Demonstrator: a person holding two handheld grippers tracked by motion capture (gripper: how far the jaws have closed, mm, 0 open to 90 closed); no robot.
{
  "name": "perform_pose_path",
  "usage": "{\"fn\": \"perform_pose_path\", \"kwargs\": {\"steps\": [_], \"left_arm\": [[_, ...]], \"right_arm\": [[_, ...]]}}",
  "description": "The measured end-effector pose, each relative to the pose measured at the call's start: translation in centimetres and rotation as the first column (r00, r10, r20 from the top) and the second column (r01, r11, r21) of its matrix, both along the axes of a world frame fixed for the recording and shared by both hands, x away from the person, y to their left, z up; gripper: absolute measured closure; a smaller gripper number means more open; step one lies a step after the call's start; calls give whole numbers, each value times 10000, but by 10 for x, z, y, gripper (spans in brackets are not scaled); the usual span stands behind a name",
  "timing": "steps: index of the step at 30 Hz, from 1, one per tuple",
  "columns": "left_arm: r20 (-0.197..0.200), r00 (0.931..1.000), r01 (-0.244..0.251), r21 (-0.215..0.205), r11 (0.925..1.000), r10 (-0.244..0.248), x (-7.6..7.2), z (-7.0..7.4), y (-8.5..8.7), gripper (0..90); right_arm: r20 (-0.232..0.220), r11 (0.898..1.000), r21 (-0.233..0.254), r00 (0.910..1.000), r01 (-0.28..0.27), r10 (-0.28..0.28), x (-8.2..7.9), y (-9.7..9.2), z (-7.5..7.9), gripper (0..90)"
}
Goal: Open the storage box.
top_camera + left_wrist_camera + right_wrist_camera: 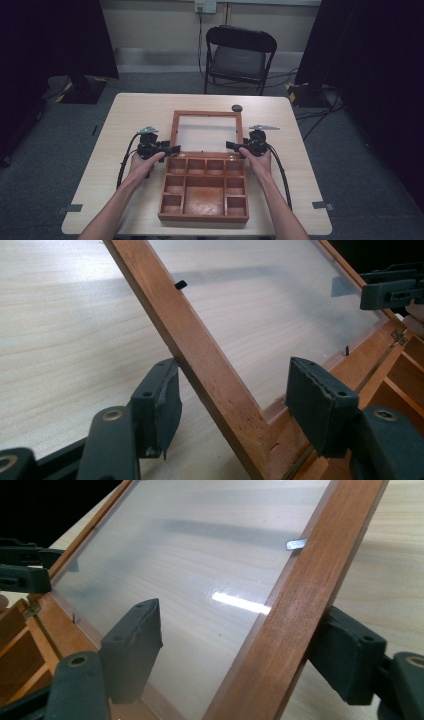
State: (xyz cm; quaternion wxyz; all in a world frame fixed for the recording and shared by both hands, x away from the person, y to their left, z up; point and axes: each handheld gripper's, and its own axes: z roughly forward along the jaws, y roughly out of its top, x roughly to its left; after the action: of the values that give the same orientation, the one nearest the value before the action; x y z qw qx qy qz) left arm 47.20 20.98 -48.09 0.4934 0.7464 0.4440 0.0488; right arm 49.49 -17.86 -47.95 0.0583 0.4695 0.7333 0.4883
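A wooden box [202,218] with several compartments sits at the table's near middle. Its glass-paned lid [173,131] is swung open behind it. My left gripper [172,148] stands open at the lid's left rail near the hinge. In the left gripper view the jaws straddle that rail [200,350] with gaps on both sides. My right gripper [232,145] stands open at the right rail. In the right gripper view one jaw is over the glass [190,570] and the other is behind the rail [310,580]. Whether the lid rests on the table I cannot tell.
A small dark round object [237,108] lies on the table [100,165] by the lid's far right corner. A black folding chair [240,55] stands beyond the far edge. Bare tabletop lies left and right of the box.
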Motion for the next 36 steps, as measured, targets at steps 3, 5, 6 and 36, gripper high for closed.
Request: {"fn": "perform_pose_path", "kwargs": {"steps": [3,5,6,36], "left_arm": [[-19,10000,0,-34,10000,0,0,-1,0,379],[-152,9999,-35,-100,9999,34,1,-2,0,369],[-87,9999,-65,53,10000,66,1,-2,0,353],[372,9990,-278,754,9968,250,-15,17,14,198]], "right_arm": [[-52,10000,-22,10000,22,-22,0,0,0,237],[-87,9998,-135,9999,138,-139,0,0,0,225],[-127,9998,-133,9998,166,-168,1,0,-1,226],[-19,9989,-388,9997,254,-255,-18,-18,27,148]]}}
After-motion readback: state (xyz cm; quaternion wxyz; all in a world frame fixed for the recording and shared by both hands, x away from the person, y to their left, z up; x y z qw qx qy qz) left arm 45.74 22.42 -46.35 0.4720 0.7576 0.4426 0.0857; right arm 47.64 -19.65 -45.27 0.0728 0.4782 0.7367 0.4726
